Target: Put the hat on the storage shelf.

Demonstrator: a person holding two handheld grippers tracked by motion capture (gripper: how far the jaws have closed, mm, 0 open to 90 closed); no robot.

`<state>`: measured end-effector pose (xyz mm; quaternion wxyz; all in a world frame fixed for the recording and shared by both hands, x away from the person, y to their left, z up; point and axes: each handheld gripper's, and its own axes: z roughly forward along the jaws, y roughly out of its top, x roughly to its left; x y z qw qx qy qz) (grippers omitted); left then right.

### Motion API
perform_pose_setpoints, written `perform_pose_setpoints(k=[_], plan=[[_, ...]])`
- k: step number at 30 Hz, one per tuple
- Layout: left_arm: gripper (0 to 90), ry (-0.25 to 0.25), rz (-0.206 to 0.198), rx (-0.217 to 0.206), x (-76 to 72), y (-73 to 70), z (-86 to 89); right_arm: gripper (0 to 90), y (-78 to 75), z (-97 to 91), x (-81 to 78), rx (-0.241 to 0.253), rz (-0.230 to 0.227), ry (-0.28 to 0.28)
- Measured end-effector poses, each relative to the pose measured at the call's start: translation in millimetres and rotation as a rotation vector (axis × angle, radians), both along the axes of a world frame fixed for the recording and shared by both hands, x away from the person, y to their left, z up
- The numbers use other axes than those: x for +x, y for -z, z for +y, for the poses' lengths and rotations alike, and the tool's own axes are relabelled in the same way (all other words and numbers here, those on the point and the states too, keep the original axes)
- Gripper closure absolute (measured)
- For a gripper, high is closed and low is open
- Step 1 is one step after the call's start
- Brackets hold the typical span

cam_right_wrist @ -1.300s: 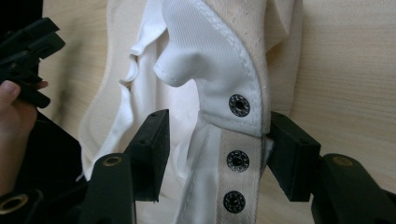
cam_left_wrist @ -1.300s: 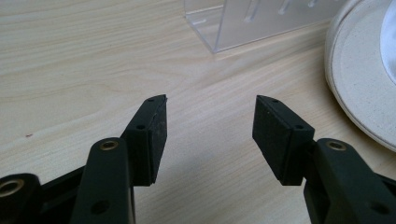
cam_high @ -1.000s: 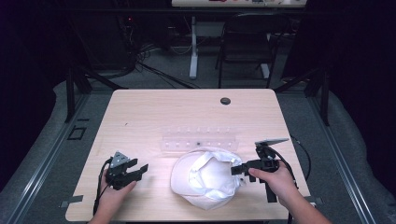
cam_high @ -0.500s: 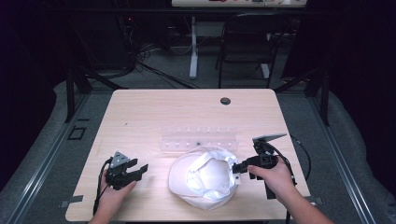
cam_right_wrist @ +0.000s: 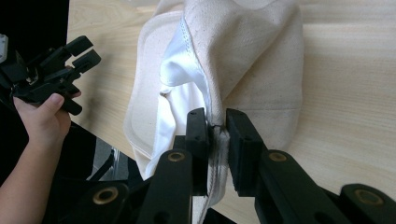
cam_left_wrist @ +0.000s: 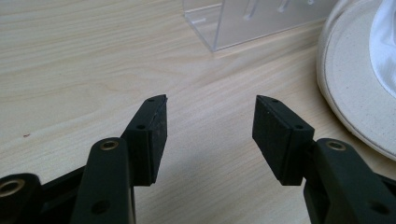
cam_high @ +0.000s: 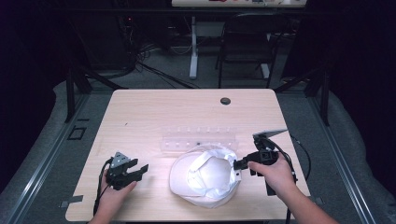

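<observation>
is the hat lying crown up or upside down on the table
Upside down. The hat shows its white lining facing up, brim flat on the table; the right gripper has just closed on its edge.

My left gripper [cam_high: 140,170] and right gripper [cam_high: 239,164] are black, with brass-ringed screw holes, flat rubber pads, grey three-cornered top plates and trailing black cables; my forearms are unsleeved.
</observation>
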<state>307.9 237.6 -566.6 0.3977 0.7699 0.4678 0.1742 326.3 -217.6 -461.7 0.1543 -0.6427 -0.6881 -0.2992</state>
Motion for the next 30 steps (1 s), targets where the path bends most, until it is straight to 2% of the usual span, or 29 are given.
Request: perform_pose_setpoints(k=[1,2,3,8,9,10,18,19,22,27,30], plan=[[45.8,0.002,-0.001,0.003,0.1,-0.1,0.1,80.4,-1.0,0.2,0.1,-0.001,-0.003,0.006],[45.9,0.004,-0.001,0.005,0.0,-0.2,0.3,80.5,-3.7,-1.6,1.4,-0.002,0.004,-0.020],[45.9,0.004,-0.001,0.005,0.0,-0.2,0.3,80.5,-3.7,-1.6,1.4,-0.002,0.004,-0.020],[45.9,0.005,-0.002,0.005,-0.1,-0.4,0.3,81.3,-14.6,0.9,2.8,0.003,-0.002,-0.016],[45.9,0.004,-0.003,0.004,-0.1,-0.3,0.1,81.3,-16.2,2.6,2.7,0.009,-0.004,0.002],[45.9,0.004,-0.003,0.004,-0.1,-0.3,0.1,81.4,-17.4,1.5,3.3,0.006,-0.006,-0.018],[45.9,0.005,-0.002,0.005,-0.1,-0.4,0.3,81.6,-27.4,2.9,5.3,0.029,-0.008,0.017],[45.9,0.004,-0.003,0.004,-0.1,-0.4,0.1,81.6,-29.7,0.7,6.0,0.023,-0.007,-0.008],[45.9,0.004,-0.003,0.005,-0.2,-0.4,0.0,81.6,-35.1,-0.3,6.5,0.027,-0.021,-0.013],[45.9,0.005,-0.003,0.006,-0.2,-0.4,-0.1,81.8,-46.0,0.5,6.4,0.049,-0.033,0.016],[45.9,0.005,-0.003,0.006,-0.2,-0.3,-0.2,81.8,-49.9,-0.8,7.0,0.050,-0.041,0.002]])
